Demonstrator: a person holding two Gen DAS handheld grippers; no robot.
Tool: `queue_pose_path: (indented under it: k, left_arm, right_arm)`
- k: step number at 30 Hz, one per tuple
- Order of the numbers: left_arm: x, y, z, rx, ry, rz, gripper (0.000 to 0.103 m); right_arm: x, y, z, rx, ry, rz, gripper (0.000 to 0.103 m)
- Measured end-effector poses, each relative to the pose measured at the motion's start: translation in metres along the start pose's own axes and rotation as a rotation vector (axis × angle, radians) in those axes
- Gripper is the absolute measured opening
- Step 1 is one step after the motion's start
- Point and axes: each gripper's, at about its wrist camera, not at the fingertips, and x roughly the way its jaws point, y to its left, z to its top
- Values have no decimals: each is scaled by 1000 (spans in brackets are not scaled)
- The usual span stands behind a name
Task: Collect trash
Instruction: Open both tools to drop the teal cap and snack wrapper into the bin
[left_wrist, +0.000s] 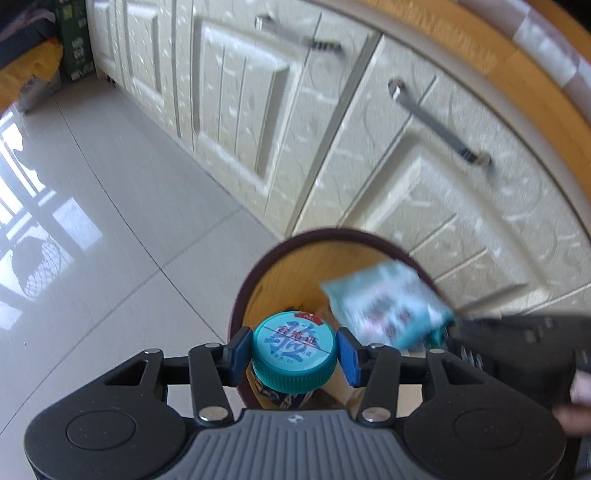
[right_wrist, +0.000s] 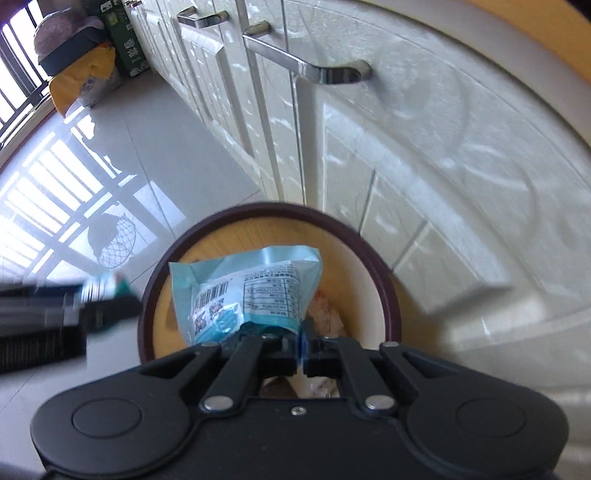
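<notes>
Glossy pale tiled floor (left_wrist: 110, 229), cream cabinet doors (left_wrist: 258, 122) with metal bar handles behind; round bin (left_wrist: 255, 273) with dark rim and yellow inner wall standing just beside cabinet base. Some rubbish already visible at bin bottom, details unclear.

Left claw (left_wrist: 294, 350): blue pads closed against bottle (left_wrist: 294, 349) just below its teal cap, bottle hanging cap toward camera, body pointing down into bin mouth. Appears directly over near edge of rim rather than centre.

Right claw (right_wrist: 301, 349): pinched nearly fully closed on bottom edge of light-blue snack wrapper (right_wrist: 247, 291); wrapper standing up over bin opening, barcode and label panel facing camera. Wrapper blurred in left wrist view, so likely in motion.

Judged step: both items poised for release into bin.

Risks noted:
- Bottle close to near rim; release from here could strike rim and bounce to floor, or tip bin if light. Needs shift toward centre first.
- Wrapper light and flat; could cling to pad on opening, or flutter sideways and land outside. Lower release advisable.
- Both claws crowded over one opening; contact between them could knock either grip loose.
- Cabinet front just beside bin; forward overshoot could hit door.
</notes>
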Motion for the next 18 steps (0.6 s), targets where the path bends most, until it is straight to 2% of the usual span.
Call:
queue_pose_path:
  k: [4, 11, 13, 14, 16, 17, 18]
  left_arm:
    - [9, -4, -2, 12, 46, -17, 50]
    - [30, -17, -11, 72, 129, -22, 50]
    - [34, -19, -12, 81, 140, -23, 50]
    - [35, -20, -12, 82, 141, -24, 50]
    - [37, -21, -11, 79, 138, -29, 50]
    - [38, -22, -11, 77, 134, -33, 50]
    - [40, -23, -11, 78, 132, -37, 50]
  right_arm:
    - [16, 3, 11, 12, 13, 12, 4]
    - [40, 5, 17, 12, 95, 32, 6]
    - [41, 4, 18, 23, 90, 38, 9]
    - [41, 4, 19, 28, 80, 43, 12]
    - [39, 2, 20, 32, 57, 58, 29]
    - [37, 2, 21, 27, 46, 63, 43]
    - [34, 3, 22, 14, 36, 62, 45]
